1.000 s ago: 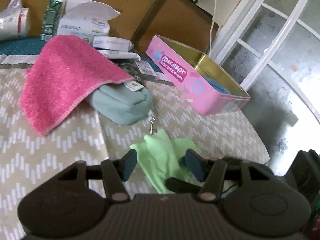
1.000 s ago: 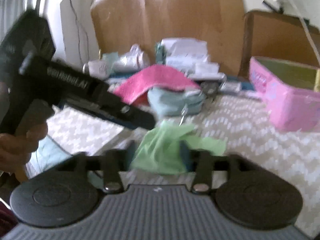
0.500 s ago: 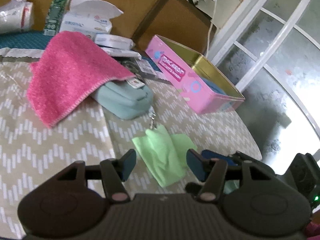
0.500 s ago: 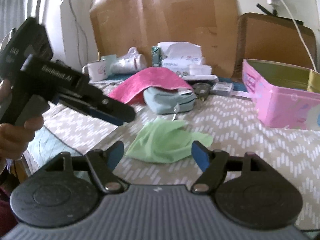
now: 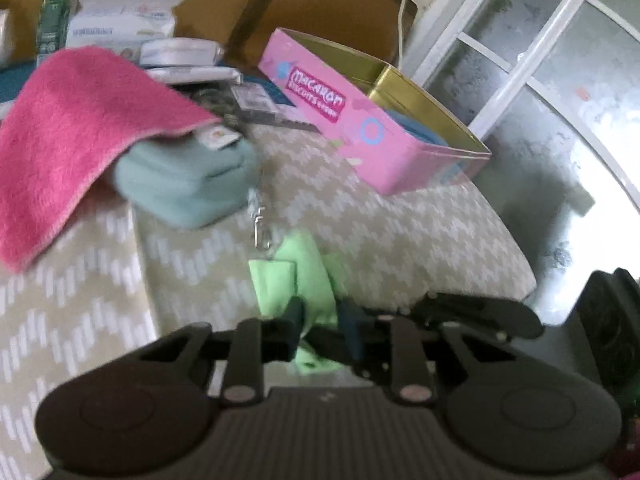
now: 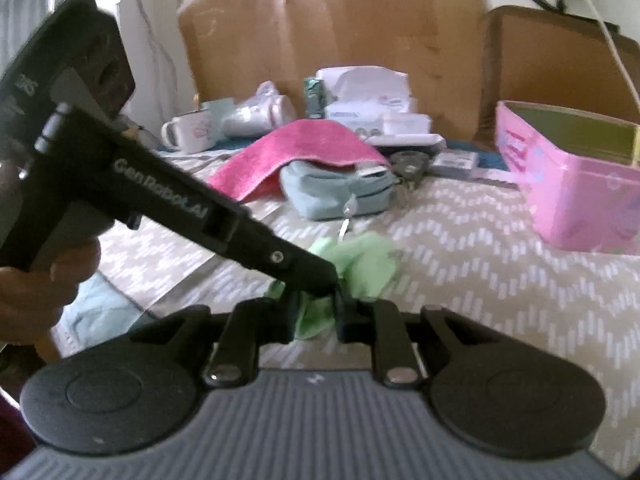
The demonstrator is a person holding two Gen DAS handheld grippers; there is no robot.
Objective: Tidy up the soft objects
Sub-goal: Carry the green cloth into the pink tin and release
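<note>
A light green cloth [image 5: 298, 280] lies crumpled on the chevron tablecloth [image 5: 400, 240]; it also shows in the right wrist view [image 6: 360, 264]. My left gripper [image 5: 320, 328] is shut on its near edge. My right gripper [image 6: 316, 316] is shut on the same cloth from the other side, close to the left gripper's tip. A pink towel [image 5: 80, 128] drapes over a teal pouch [image 5: 184, 184] behind. An open pink macaron tin [image 5: 372, 120] stands to the right.
Tissue packs [image 5: 120, 20], small boxes and a mug [image 6: 188, 132] crowd the back of the table. The table's right edge [image 5: 516, 248] drops off near the window. Cardboard [image 6: 320, 20] stands behind.
Both grippers were open half a second ago with the green cloth lying flat between them. Both have now closed on the cloth, which is bunched up.
</note>
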